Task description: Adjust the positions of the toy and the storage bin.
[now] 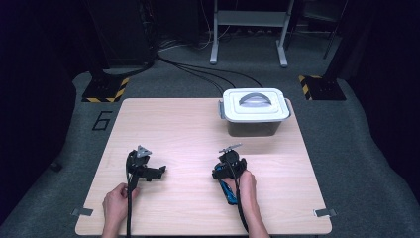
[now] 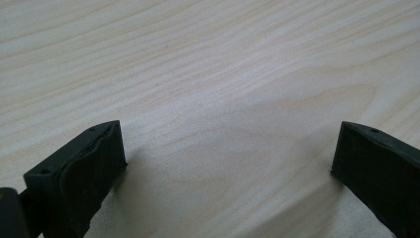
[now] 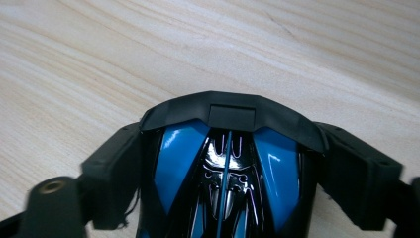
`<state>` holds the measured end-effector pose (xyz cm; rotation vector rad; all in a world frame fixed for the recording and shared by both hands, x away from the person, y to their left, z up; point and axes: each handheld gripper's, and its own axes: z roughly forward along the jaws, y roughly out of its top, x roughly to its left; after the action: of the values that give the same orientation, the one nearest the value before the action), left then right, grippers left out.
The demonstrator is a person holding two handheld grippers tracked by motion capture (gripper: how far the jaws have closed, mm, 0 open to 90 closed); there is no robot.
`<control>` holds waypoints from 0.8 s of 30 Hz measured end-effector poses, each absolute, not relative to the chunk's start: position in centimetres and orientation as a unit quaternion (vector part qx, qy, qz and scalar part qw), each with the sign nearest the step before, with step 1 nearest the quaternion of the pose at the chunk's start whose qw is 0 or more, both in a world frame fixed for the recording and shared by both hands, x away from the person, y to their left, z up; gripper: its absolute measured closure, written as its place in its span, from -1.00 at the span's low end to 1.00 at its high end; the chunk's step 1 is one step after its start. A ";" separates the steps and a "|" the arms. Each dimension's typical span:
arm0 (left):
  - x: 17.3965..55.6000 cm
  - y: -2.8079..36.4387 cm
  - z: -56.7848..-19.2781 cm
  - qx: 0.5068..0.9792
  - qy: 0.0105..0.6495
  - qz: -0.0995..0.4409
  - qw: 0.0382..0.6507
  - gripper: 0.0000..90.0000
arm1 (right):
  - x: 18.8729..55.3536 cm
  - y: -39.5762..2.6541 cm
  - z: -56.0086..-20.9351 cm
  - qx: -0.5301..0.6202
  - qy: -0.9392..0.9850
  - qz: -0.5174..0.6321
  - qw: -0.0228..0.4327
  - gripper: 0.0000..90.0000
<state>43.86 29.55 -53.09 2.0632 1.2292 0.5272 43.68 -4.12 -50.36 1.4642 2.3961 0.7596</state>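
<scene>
A blue-and-black toy car (image 3: 225, 183) sits between the jaws of the right gripper (image 3: 225, 163), its dark spoilered end pointing away from the hand and its long axis running along the jaws, toward the far side of the table. The black pads press its flanks on either side, so the right gripper appears clamped on the car's body rather than merely straddling it. From the high view the same car (image 1: 227, 191) lies on the near right part of the table under the person's right hand (image 1: 245, 182), its length slightly angled toward the far edge. Farther along that line, well apart from the car, stands a lidded storage box (image 1: 255, 111) with a grey handle folded flat on its white lid, near the far right edge; a likely destination, though its lid is still on. The left gripper (image 1: 148, 171), held in the left hand (image 1: 118, 201) at the near left of the table, is well apart from both car and box; its jaws stand wide apart over bare wood with nothing between them. The light wooden table (image 1: 168, 129) stands on grey carpet, with black cables, hazard-striped stand feet and a metal frame in the dim room beyond.
</scene>
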 end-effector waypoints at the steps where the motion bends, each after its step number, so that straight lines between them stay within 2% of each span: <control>1: 43.9 29.5 -53.1 0.791 0.471 0.202 0.335 -1.00 | 43.7 -4.1 -50.4 0.499 0.819 0.259 0.113 -0.56; 5: 43.9 29.5 -53.1 0.791 0.471 0.202 0.335 -1.00 | 43.7 -3.9 -50.3 0.495 0.822 0.257 0.113 -0.50; 17: 43.9 29.5 -53.1 0.791 0.471 0.202 0.335 -1.00 | 44.2 -4.1 -50.2 0.415 0.868 0.262 0.078 -0.49; 21: 43.9 29.5 -53.1 0.790 0.471 0.202 0.335 -1.00 | 44.1 -4.1 -50.2 0.416 0.867 0.264 0.080 -0.50; 22: 43.9 29.5 -53.1 0.791 0.471 0.202 0.335 -1.00 | 44.1 -4.3 -50.2 0.426 0.858 0.277 0.073 -0.63; 23: 43.9 29.5 -53.1 0.790 0.471 0.202 0.335 -1.00 | 44.1 -4.3 -50.2 0.426 0.858 0.277 0.073 -0.63; 24: 43.9 29.5 -53.1 0.791 0.471 0.202 0.335 -1.00 | 44.1 -4.5 -50.2 0.437 0.848 0.295 0.060 -0.81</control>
<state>43.86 29.55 -53.09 2.0630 1.2292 0.5268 44.09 -4.45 -50.19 1.3220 2.5667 0.8932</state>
